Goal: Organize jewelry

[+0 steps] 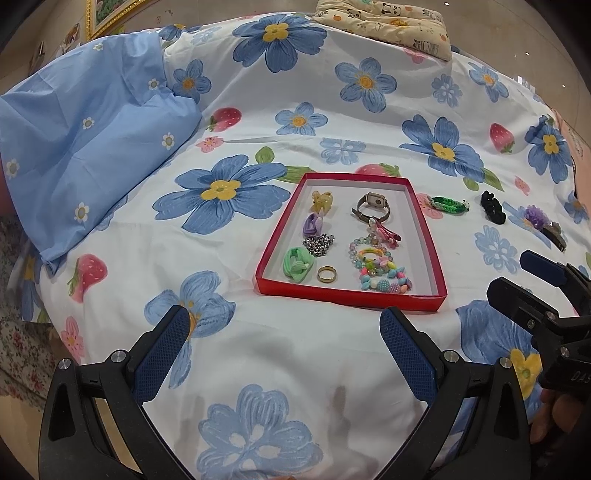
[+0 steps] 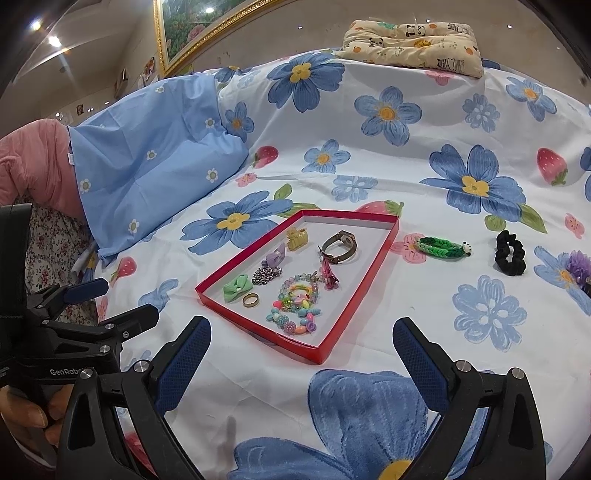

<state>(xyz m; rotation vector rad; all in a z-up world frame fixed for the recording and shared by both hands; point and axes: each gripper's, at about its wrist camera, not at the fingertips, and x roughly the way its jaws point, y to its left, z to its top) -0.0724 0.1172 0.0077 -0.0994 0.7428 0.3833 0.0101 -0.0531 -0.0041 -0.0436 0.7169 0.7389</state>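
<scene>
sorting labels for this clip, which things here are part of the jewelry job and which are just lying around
Part of the job:
red tray
watch
gold ring
bead bracelets
green braided bracelet, outside the tray
black scrunchie, outside the tray
purple flower clip, outside the tray

Lying about:
blue pillow
panda cushion
framed picture

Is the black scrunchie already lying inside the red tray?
No, the black scrunchie lies on the flowered bedsheet, outside the red tray and to its right, beyond the green braided bracelet.
</scene>
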